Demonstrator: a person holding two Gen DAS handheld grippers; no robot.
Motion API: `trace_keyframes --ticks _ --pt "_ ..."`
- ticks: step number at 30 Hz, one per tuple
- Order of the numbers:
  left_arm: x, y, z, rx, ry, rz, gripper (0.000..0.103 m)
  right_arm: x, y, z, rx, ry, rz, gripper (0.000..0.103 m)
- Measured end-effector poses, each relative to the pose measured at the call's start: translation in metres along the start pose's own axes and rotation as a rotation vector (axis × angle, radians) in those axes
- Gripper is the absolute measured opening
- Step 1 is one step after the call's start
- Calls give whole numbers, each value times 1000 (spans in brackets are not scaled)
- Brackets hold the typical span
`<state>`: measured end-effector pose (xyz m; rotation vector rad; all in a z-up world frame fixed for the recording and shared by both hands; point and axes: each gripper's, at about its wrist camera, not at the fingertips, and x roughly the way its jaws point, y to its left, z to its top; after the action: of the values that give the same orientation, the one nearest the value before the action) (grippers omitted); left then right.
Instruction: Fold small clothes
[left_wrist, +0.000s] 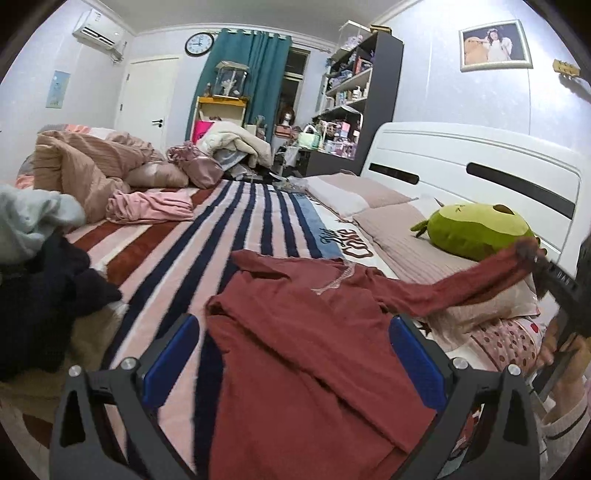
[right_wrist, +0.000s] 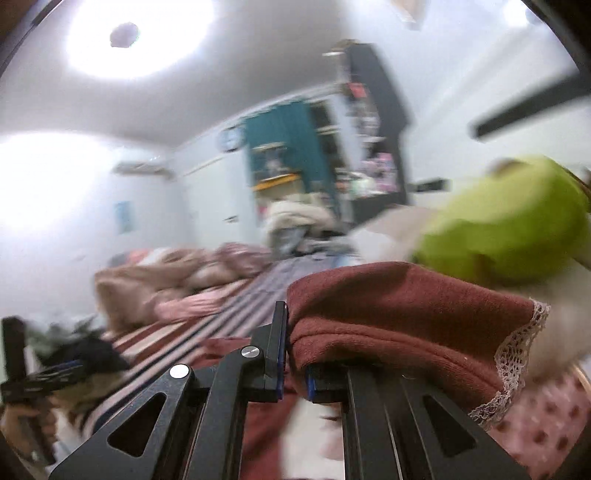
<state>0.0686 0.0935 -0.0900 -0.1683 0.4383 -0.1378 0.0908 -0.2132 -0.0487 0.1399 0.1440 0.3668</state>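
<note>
Shirt (left_wrist: 303, 354): brick red, pale lace trim on the cuff (right_wrist: 517, 362). Blanket (left_wrist: 221, 229) under the shirt: stripes in pink, dark red & navy. Plush toy (left_wrist: 476, 232) right of the shirt: lime green. Dark garment (left_wrist: 44, 299) left of the shirt: navy/black. Pink clothes (left_wrist: 151, 210) beyond it. Curtain (left_wrist: 255, 77) far behind the shirt: teal. Headboard (left_wrist: 480, 162): white w/ black slots. Left gripper (left_wrist: 295, 354) pads blue, frame black; right gripper (right_wrist: 293, 354) same.

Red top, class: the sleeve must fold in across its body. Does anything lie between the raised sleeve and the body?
Nothing visible does. The right hand-held gripper holds the sleeve up near the green plush; the red top lies bare on the bed, with the open left hand-held gripper over it.
</note>
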Motion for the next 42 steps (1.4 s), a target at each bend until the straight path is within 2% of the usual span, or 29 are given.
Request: trace_keyframes --ticks 4,7,8,11,14,16,18,21,24,26,30,32,34,35,36,37,39,40,42 --pt "-11 19 -7 -5 -4 28 102 28 71 -10 -114 99 193 3" --pt "-17 36 -13 -28 -6 38 102 68 117 -47 -185 298 318 3" --pt "-19 41 -16 -35 -4 38 102 87 132 -67 -189 391 359 3" --pt "-24 52 -22 -43 3 43 102 131 156 -125 -205 621 379 6" --pt "-26 60 -26 -47 12 41 102 154 161 -166 -195 735 374 6" --pt "-26 61 -28 -49 21 36 102 160 157 -170 -160 748 389 9" --pt "-23 59 -29 -51 31 13 101 151 148 -166 -126 752 414 27" --pt "-13 45 -31 -39 50 -41 101 123 136 -145 -118 701 427 47" --pt "5 17 -33 2 86 -101 101 75 116 -124 -118 649 405 51" --pt "21 -6 -36 44 113 -147 101 52 91 -110 -129 610 339 53" --pt "63 -60 -44 151 193 -239 101 27 51 -101 -73 556 242 53" --pt "85 -84 -49 207 232 -238 100 20 35 -101 -28 538 227 53" --pt "110 -108 -58 273 288 -221 88 15 21 -103 14 527 222 53" --pt "116 -113 -61 287 301 -206 73 13 16 -104 27 527 221 53" --pt "123 -118 -64 299 314 -184 54 12 11 -106 38 529 220 53" --pt "127 -122 -67 310 323 -157 46 11 6 -108 46 529 218 53" --pt "124 -121 -70 310 316 -116 13 8 -2 -108 59 527 215 53" --pt "120 -117 -69 294 307 -110 7 8 -6 -108 67 525 215 53" --pt "106 -102 -65 233 274 -119 6 7 -12 -108 80 521 213 53"
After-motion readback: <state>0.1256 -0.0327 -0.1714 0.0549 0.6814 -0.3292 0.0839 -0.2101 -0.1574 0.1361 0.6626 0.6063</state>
